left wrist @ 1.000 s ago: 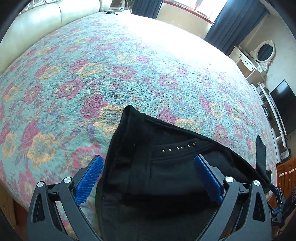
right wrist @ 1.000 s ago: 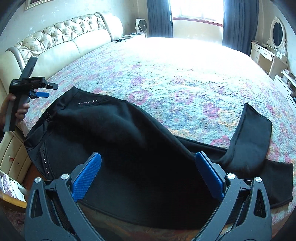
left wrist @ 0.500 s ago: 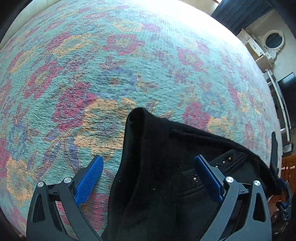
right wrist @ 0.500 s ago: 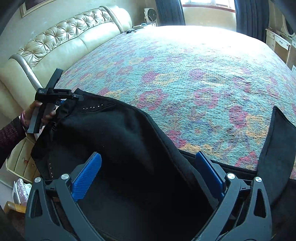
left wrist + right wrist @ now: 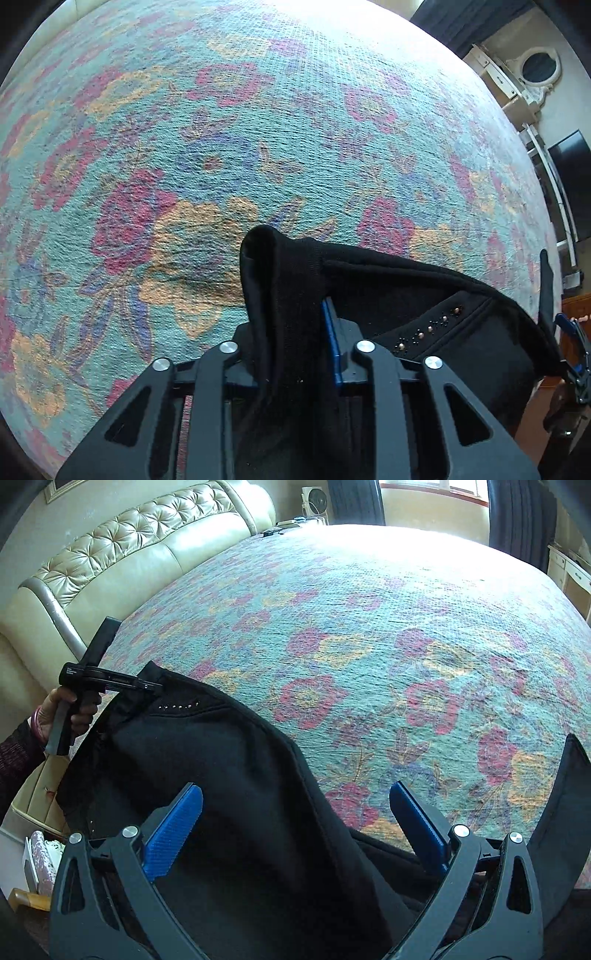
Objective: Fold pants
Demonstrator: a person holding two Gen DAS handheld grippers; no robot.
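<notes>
- The pants (image 5: 229,775), black, lie along the near edge of a bed, spread over a floral bedspread (image 5: 369,635) in teal, pink and orange.
- Their waist end is at the left of the right wrist view, where a short row of small metal studs (image 5: 177,707) runs beside the top edge; the body of the cloth slopes down to the right, toward the near edge.
- At the far right, a leg end (image 5: 565,794) is turned up and stands off the bedspread.
- The left gripper (image 5: 291,295) is closing on the waist corner of the pants: a thick fold of black cloth rises between its jaws, and one blue pad (image 5: 330,339) presses against the right side of that fold.
- In the right wrist view the same gripper shows at the left, held by a hand (image 5: 64,712) in a dark sleeve, its tip touching the waist edge just beside the studs.
- The right gripper (image 5: 295,819) is spread wide, hovering over the middle of the pants; black cloth lies below and between its blue pads (image 5: 173,827), and nothing is pinched.
- A small white label sits on the side of the left gripper's body, but its writing is too small to read.
- A tufted cream headboard (image 5: 122,554) runs along the left side of the bed.
</notes>
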